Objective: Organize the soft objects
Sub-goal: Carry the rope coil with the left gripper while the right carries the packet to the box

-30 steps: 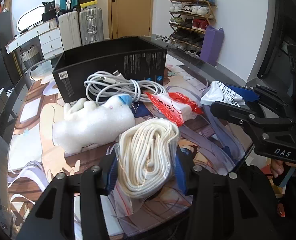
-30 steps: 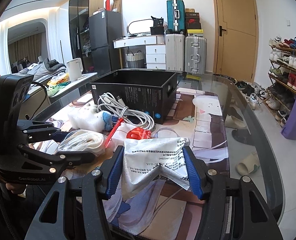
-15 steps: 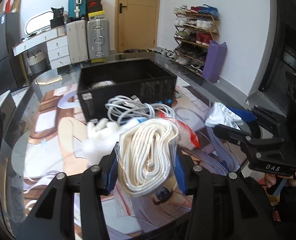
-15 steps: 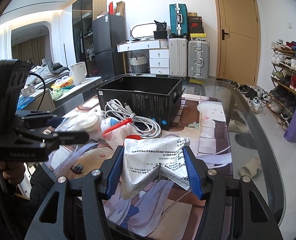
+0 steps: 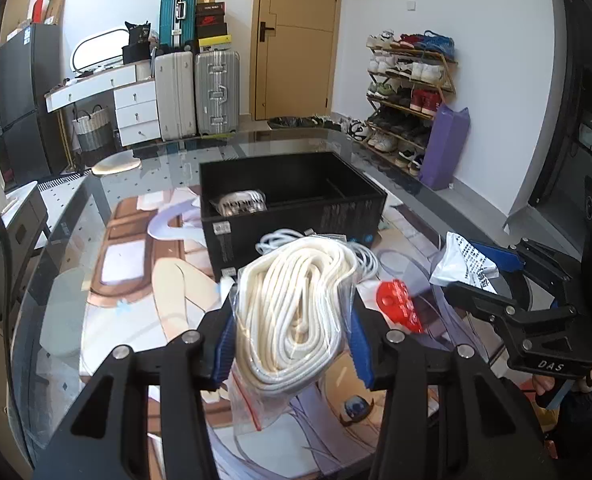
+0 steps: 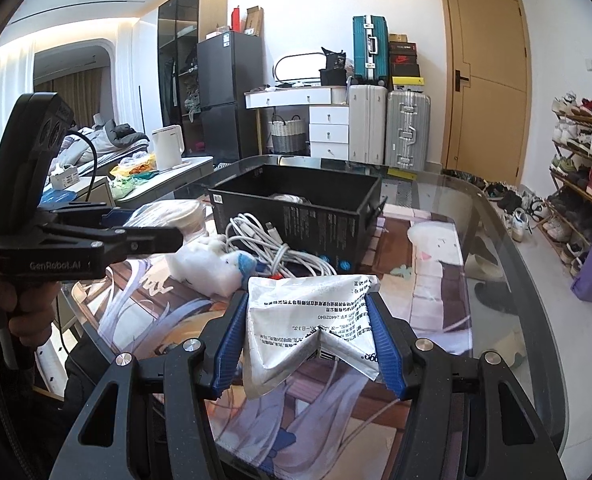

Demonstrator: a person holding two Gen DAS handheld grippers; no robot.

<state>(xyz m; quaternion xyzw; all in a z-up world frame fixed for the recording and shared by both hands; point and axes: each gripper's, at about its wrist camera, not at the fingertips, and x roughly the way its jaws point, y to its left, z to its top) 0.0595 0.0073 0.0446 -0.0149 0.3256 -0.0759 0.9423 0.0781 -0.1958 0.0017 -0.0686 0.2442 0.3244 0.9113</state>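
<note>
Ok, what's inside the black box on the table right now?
The black box holds one clear-bagged bundle in its near left corner, and a divider crosses the floor. The rest looks bare, but the front wall hides the near floor strip, and the contents of the bundle are unclear.

Glass table under black box, cables

Cream rope bundle, black box, white black-printed packet, red clip.
</note>
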